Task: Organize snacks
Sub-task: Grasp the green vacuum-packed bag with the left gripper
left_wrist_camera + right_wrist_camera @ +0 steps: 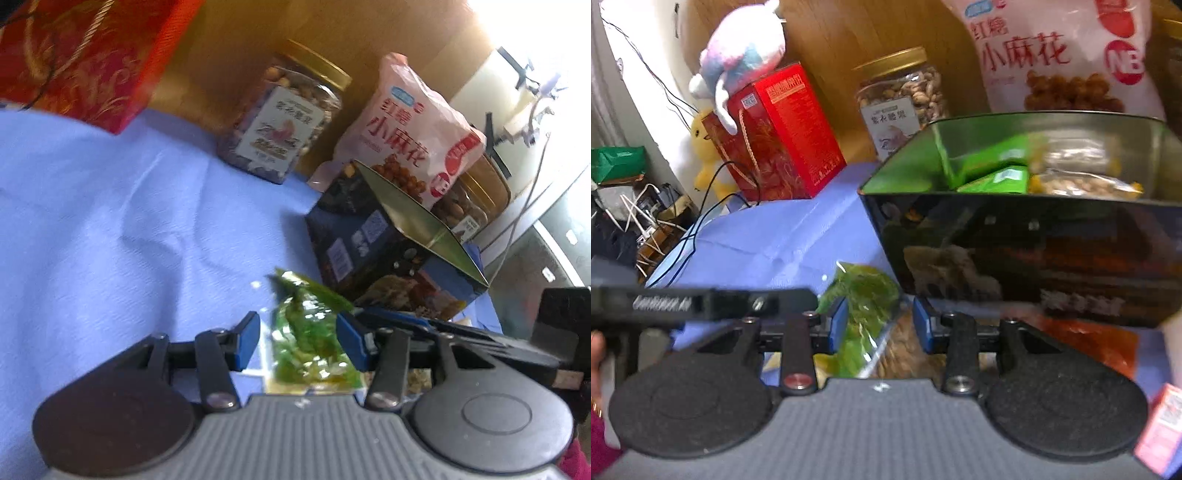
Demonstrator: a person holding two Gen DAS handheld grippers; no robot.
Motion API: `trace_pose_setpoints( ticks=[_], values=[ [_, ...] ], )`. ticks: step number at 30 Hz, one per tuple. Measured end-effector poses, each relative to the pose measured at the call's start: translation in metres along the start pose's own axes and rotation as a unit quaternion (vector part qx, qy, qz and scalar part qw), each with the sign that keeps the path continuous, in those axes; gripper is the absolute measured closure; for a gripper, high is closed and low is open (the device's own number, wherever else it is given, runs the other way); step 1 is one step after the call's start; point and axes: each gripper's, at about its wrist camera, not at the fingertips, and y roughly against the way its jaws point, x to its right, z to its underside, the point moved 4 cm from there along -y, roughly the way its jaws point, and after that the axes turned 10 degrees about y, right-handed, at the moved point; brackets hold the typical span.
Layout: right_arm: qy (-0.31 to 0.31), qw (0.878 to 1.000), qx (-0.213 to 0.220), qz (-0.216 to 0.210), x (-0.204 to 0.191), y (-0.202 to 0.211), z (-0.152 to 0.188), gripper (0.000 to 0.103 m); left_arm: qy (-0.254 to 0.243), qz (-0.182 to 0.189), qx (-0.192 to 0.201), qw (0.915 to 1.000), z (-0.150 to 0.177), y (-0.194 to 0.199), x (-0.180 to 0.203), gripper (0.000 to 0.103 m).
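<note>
Nearest, a green snack packet [310,339] lies on the tabletop [110,221], left of the open tin [1015,206], between both hand-held grippers' parted pads, seemingly ungripped. Light, crinkly, slippery: pinch mid-body.

A crinkled green snack packet [314,343] lies low centre between my jaws, beside the open tin [1015,240] holding packets.

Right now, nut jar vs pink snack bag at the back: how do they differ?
The nut jar is rigid clear plastic with a gold lid; the pink snack bag is soft, opaque and sealed. The jar stands left of the open tin; the bag stands behind it. Both are upright against the wooden wall.
</note>
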Motion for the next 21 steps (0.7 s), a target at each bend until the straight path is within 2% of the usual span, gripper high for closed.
trace_pose_setpoints(
  ticks=[5,8,12,13,18,21],
  values=[
    [0.009,0.999,-0.030,-0.024,-0.024,-0.022,0.002,0.064,0.017,0.010,0.003,0.9998,0.000,0.008,-0.010,0.057],
    [0.042,0.999,-0.029,-0.013,-0.045,-0.019,0.011,0.063,0.016,0.004,0.006,0.9998,0.004,0.018,-0.015,0.057],
    [0.066,0.996,-0.039,-0.047,-0.073,-0.011,0.027,0.063,0.001,-0.006,0.013,0.9999,0.018,0.041,-0.020,0.057],
    [0.069,0.994,-0.042,-0.068,-0.082,-0.008,0.032,0.062,0.001,-0.006,0.015,0.9999,0.024,0.048,-0.022,0.057],
    [0.113,0.988,-0.044,-0.098,-0.122,0.001,0.051,0.060,-0.010,-0.029,0.037,0.9989,0.047,0.084,-0.030,0.057],
    [0.109,0.982,-0.055,-0.141,-0.131,0.008,0.057,0.061,0.002,-0.048,0.065,0.9967,0.052,0.111,-0.039,0.051]
  ],
)
